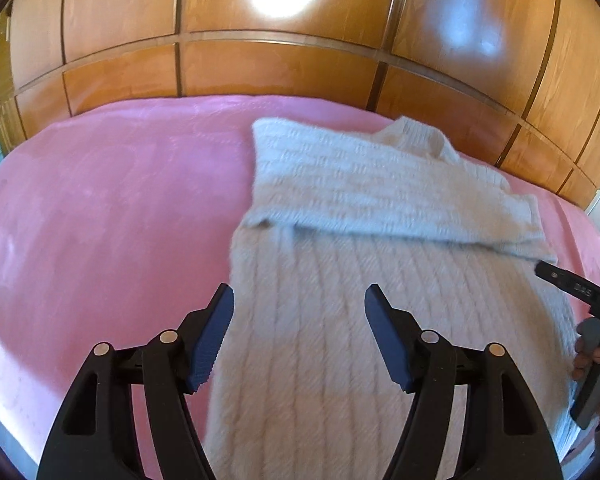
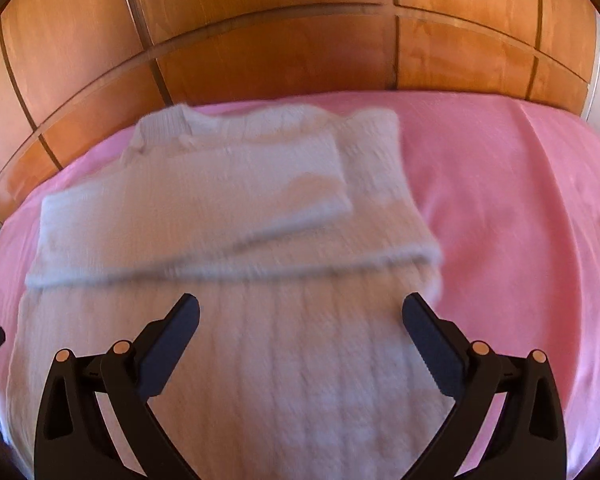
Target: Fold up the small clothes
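Each camera sits just behind its own hand-held gripper and looks forward and steeply down across the pink bed (image 1: 100,208) toward the wooden panelled wall (image 1: 284,68). The left view hangs close over the white sweater's (image 1: 340,340) left edge, the right view close over its middle. Both share sweater, bed and wall.

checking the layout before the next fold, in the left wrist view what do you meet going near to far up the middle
left gripper, open and empty → ribbed body of the white sweater → sleeve folded across it → pink bedspread → wooden wardrobe panels
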